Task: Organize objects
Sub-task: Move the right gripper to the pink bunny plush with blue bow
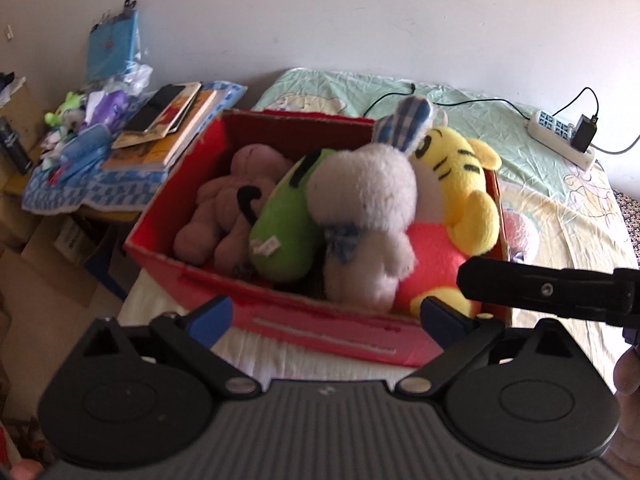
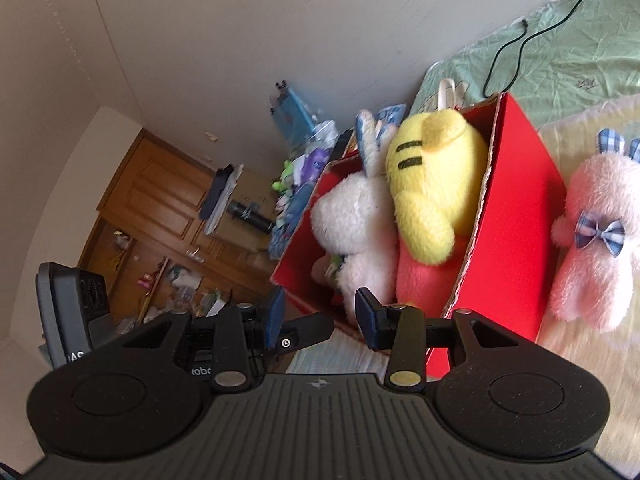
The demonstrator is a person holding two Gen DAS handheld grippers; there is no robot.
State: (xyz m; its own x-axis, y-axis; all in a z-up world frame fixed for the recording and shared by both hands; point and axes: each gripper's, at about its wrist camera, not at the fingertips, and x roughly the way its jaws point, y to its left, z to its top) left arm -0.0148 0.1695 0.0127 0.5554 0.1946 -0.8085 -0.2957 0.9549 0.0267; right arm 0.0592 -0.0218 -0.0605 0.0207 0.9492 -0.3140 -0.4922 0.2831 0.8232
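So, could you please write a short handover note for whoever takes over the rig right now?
Left gripper: open, empty, in front of the red box.
Right gripper: open, empty, at the box's near corner.
In the box on the bed: white rabbit, yellow tiger, green toy, pale pink toy.
Done: those four toys are packed.
Left: the pink rabbit with a blue bow lies on the bed beside the box; it probably goes in next, though the box looks nearly full.
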